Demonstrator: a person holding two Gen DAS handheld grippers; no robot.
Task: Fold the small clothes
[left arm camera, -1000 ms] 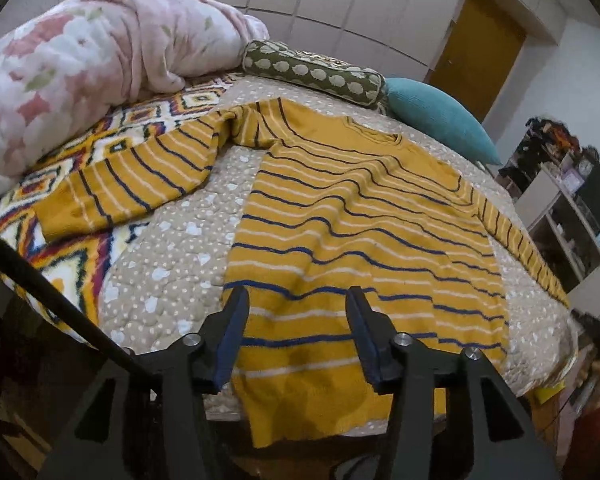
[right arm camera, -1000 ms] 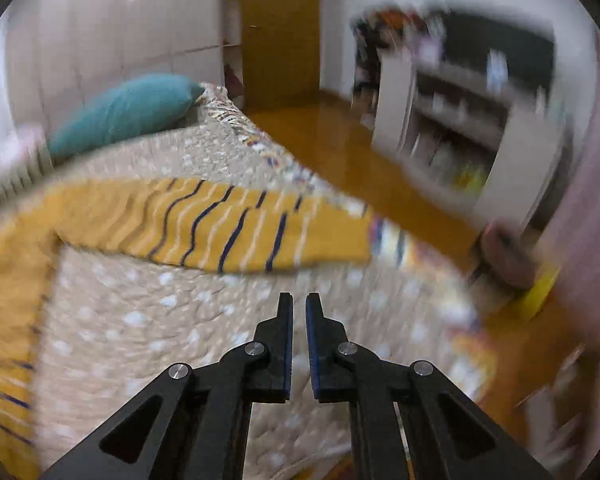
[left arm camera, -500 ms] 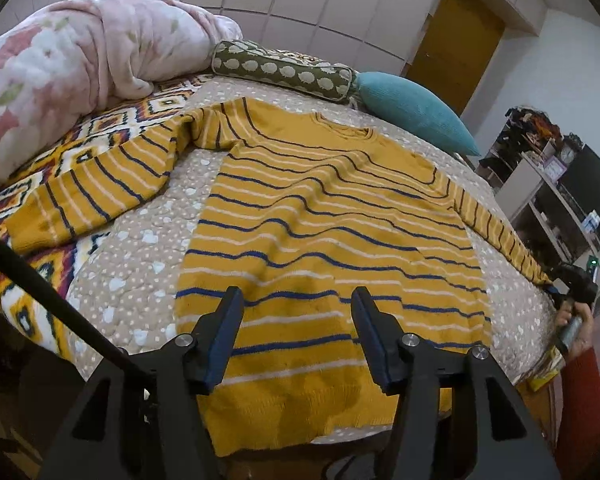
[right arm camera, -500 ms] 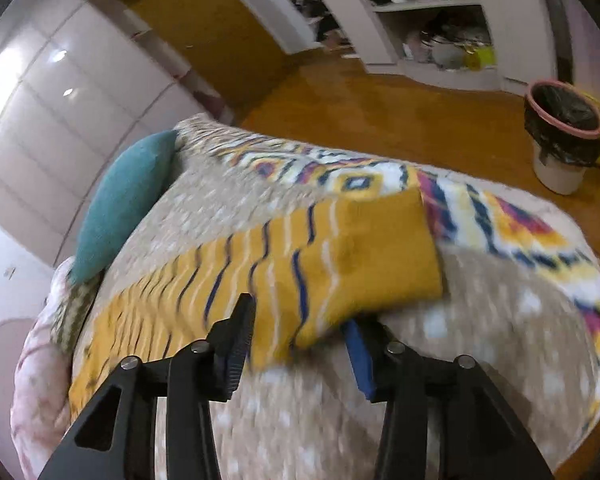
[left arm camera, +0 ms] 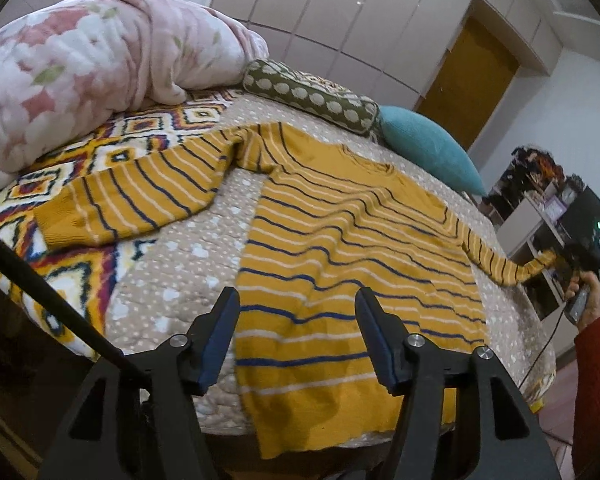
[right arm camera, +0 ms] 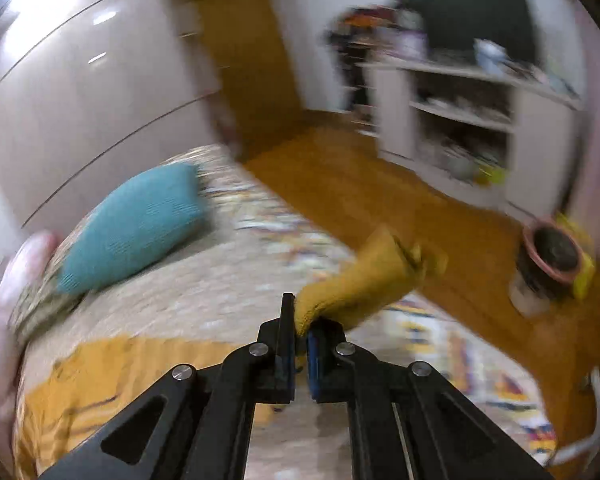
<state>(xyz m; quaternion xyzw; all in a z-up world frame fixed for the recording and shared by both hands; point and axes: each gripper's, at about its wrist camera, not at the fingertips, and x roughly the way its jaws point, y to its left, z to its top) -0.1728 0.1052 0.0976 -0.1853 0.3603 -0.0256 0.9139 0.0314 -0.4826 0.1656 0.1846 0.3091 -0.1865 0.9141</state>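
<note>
A mustard sweater [left arm camera: 340, 248] with navy and white stripes lies face up on the bed, its left sleeve [left arm camera: 132, 200] spread out to the side. My left gripper [left arm camera: 296, 320] hovers over the hem with its jaws opening and nothing between them. My right gripper [right arm camera: 300, 320] is shut on the cuff of the right sleeve [right arm camera: 364, 276] and holds it up off the bed. In the left wrist view that sleeve [left arm camera: 500, 260] stretches to the right gripper in a hand [left arm camera: 584, 296] at the bed's right edge.
A pink floral blanket [left arm camera: 80, 64], a spotted bolster [left arm camera: 312, 96] and a teal cushion [left arm camera: 428, 148] lie at the bed's head. The beige dotted bedspread [left arm camera: 180, 256] covers the mattress. White shelves [right arm camera: 460, 120] and a bin [right arm camera: 548, 264] stand on the wooden floor to the right.
My right gripper closed on the right sleeve's cuff and lifted it off the bed. The left gripper's jaws widened slightly over the hem.
</note>
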